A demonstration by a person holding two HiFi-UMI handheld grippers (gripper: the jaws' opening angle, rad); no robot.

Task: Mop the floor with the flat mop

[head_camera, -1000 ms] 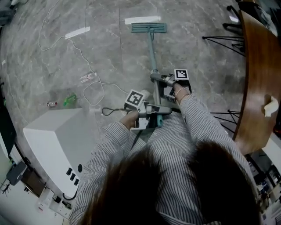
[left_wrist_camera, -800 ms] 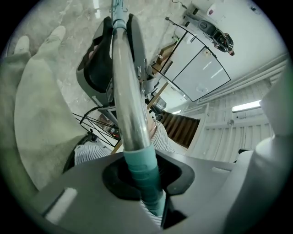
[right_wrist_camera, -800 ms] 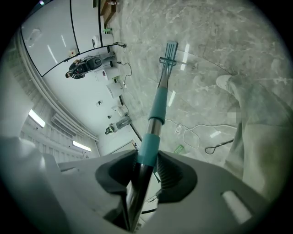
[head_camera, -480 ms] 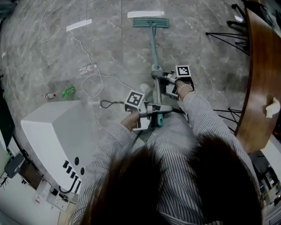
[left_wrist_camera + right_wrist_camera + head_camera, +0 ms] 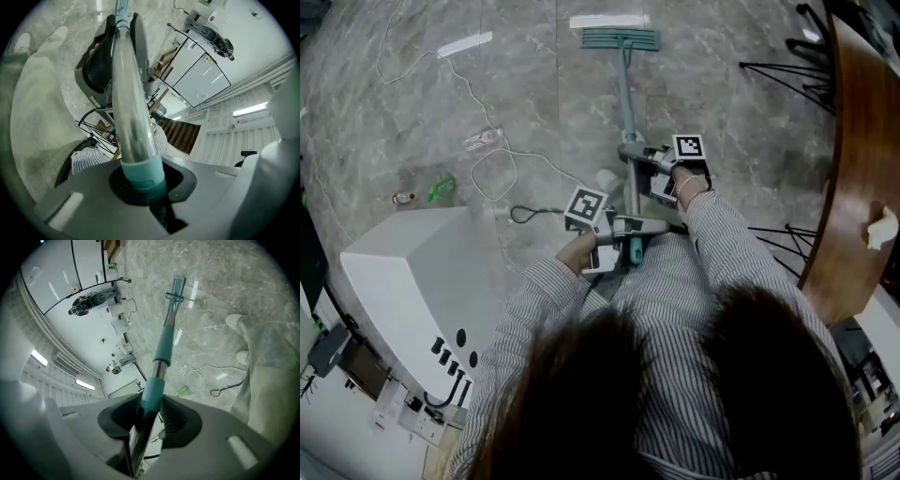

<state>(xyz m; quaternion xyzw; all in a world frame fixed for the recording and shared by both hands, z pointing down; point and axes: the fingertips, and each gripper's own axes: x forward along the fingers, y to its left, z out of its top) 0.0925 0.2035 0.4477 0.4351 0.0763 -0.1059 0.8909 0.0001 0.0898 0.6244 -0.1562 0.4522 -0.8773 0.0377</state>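
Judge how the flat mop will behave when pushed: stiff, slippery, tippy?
Likely stiff: the mop pole runs straight from left claw and right claw to the mop head. That head lies flat on polished floor, so it probably glides without tipping.

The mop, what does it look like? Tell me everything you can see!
The mop has a flat teal head resting on the grey stone-look floor, out in front of the person. Its long pole, shiny metal with teal sleeves, slants back towards them. The right tool is shut on the pole partway up; the left tool is shut near its teal top end.
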